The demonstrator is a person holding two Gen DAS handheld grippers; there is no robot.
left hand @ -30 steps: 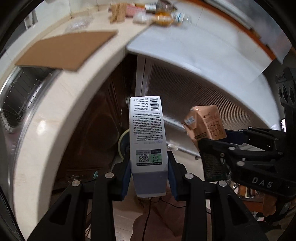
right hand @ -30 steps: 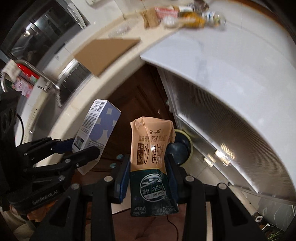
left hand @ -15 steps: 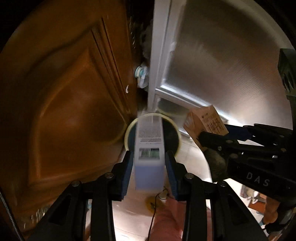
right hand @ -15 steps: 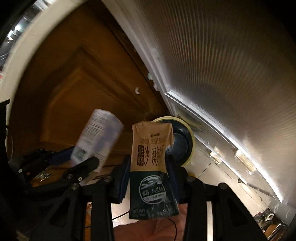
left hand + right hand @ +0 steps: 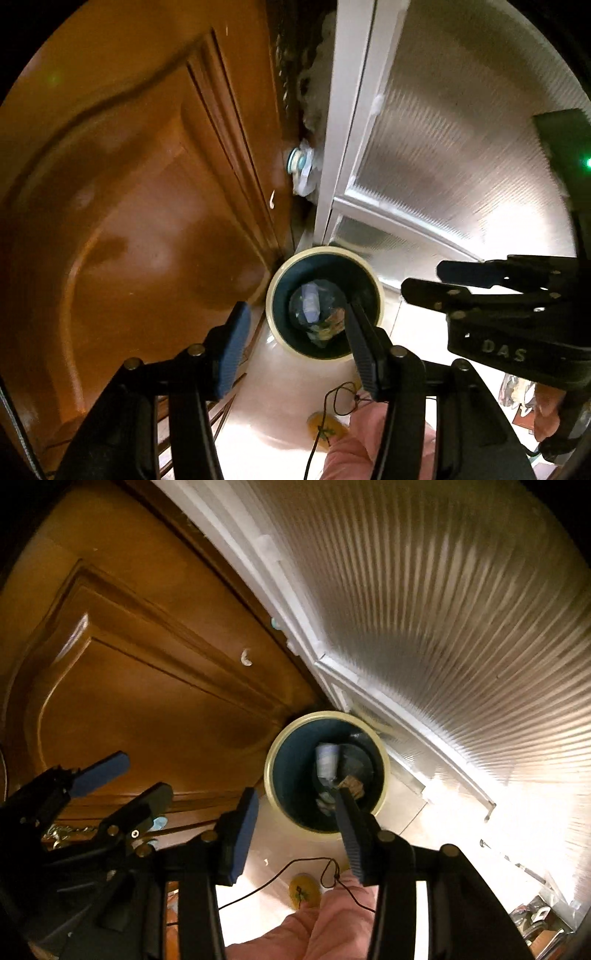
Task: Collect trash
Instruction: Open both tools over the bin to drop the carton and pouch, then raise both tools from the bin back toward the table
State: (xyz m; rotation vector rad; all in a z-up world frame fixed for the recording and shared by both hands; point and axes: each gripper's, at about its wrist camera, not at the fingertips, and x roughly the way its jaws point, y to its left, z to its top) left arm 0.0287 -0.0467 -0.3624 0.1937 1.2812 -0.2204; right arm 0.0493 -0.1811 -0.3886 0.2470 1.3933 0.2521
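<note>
Wooden cabinet door backs round trash bin; pale box and carton inside. Left gripper, right gripper above bin, jaws opening, nothing between.

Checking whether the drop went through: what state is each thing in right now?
Left gripper: jaws opening, nothing between them.
Right gripper: jaws opening, empty.
Trash bin: upright, uncovered.
White carton: inside bin.
Tan carton: inside bin.
Wooden door: shut.
</note>
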